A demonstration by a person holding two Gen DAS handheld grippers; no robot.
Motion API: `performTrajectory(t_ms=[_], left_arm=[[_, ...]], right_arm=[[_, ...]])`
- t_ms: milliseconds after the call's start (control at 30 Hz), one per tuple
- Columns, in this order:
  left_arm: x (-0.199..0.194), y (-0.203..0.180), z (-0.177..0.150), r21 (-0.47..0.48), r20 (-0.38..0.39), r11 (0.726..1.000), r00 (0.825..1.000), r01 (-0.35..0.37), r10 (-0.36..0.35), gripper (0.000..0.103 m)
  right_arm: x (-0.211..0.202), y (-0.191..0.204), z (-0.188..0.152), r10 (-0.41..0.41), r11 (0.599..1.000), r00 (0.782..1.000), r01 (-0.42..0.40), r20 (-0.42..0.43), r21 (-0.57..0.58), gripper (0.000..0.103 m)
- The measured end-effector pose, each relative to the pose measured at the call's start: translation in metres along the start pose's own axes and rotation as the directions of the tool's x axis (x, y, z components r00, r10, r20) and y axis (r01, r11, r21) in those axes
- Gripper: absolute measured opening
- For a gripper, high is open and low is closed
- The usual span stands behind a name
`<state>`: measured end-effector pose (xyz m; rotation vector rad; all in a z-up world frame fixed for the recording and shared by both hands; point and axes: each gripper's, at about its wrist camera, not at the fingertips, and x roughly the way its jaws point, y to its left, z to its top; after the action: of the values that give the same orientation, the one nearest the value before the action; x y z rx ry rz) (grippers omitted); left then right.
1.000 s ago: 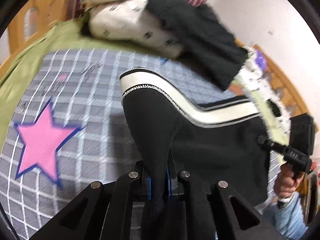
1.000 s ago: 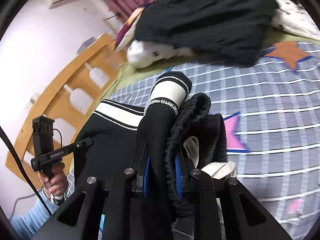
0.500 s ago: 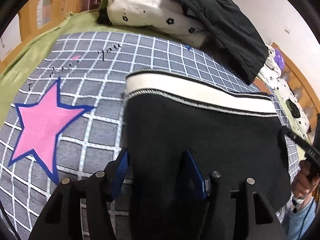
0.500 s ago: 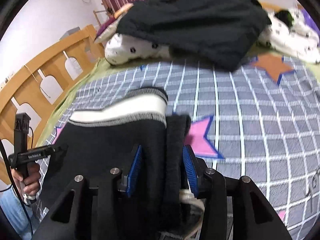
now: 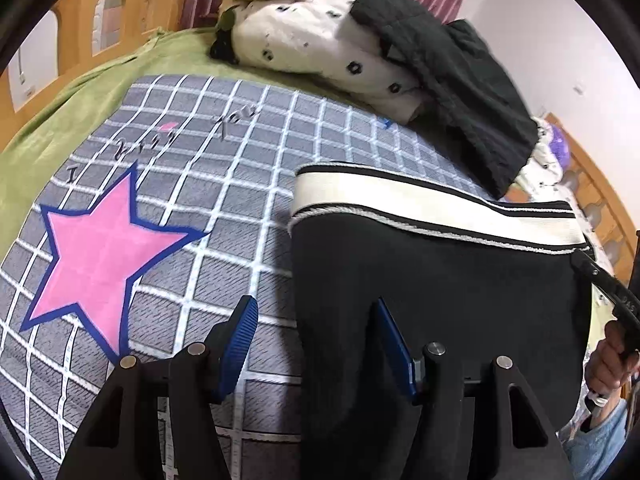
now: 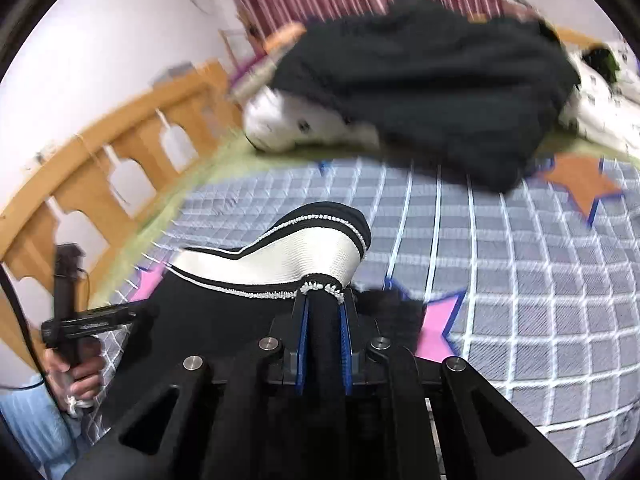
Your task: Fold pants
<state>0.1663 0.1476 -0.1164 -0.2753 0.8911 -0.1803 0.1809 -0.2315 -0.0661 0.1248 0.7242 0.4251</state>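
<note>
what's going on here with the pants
A person is folding black pants with a white waistband on a grey checked bedspread, a gripper in each hand. The right gripper is shut on the fabric just below the waistband, lifting that end. The left gripper is open, its fingers astride the pants' edge without pinching it. Bedding and a dark garment are piled behind.

The grey checked blanket (image 5: 248, 184) has dark curly writing on its far left part. It starts with "I" and ends with "you". The middle word is unclear.
</note>
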Motion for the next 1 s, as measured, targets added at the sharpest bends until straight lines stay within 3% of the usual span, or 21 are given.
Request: performTrajectory(t_ms=[100,200,300,367,467,567,667,733,867,1000], left_arm=[[-0.006,-0.011,0.0,0.045,0.03,0.999,1.0,-0.001,-0.001,0.06],[-0.013,-0.024,-0.002,0.118,0.073,0.992,0.997,-0.036,0.027,0.06],[-0.026,-0.035,0.0,0.17,0.136,0.985,0.991,-0.042,0.019,0.06],[-0.029,-0.044,0.006,0.204,0.162,0.979,0.987,-0.019,-0.015,0.06],[-0.015,-0.058,0.02,0.238,0.135,0.971,0.99,0.008,-0.041,0.06],[0.011,-0.072,0.028,0.288,0.1,0.958,0.995,0.002,-0.032,0.06],[0.047,-0.066,0.031,0.29,0.03,0.957,0.999,-0.022,0.014,0.06],[0.058,-0.059,0.027,0.275,0.008,0.961,1.0,-0.003,0.001,0.06],[0.063,-0.069,0.019,0.365,0.02,0.93,0.999,-0.054,0.049,0.062],[0.065,-0.071,0.014,0.369,0.036,0.927,0.998,-0.062,0.052,0.064]], right_arm=[[0.001,-0.009,-0.004,-0.111,0.993,0.994,0.11,-0.018,-0.038,0.013],[0.037,-0.037,-0.021,-0.153,0.987,0.976,0.158,-0.155,0.023,0.021],[0.029,-0.038,-0.016,-0.155,0.987,0.979,0.16,-0.131,0.028,0.027],[0.012,-0.03,-0.006,-0.165,0.986,0.984,0.167,-0.069,0.021,0.027],[-0.003,-0.011,0.005,-0.121,0.993,0.992,0.121,0.026,0.005,0.029],[0.024,0.01,0.009,-0.115,0.991,0.993,0.114,-0.011,-0.073,0.029],[0.071,0.008,-0.008,-0.194,0.974,0.976,0.18,-0.099,-0.135,0.028],[0.08,-0.003,-0.016,-0.196,0.977,0.978,0.189,-0.068,-0.099,0.028],[0.08,-0.01,-0.014,-0.164,0.984,0.984,0.158,-0.071,-0.077,0.028],[0.08,-0.011,-0.013,-0.163,0.985,0.985,0.159,-0.064,-0.075,0.028]])
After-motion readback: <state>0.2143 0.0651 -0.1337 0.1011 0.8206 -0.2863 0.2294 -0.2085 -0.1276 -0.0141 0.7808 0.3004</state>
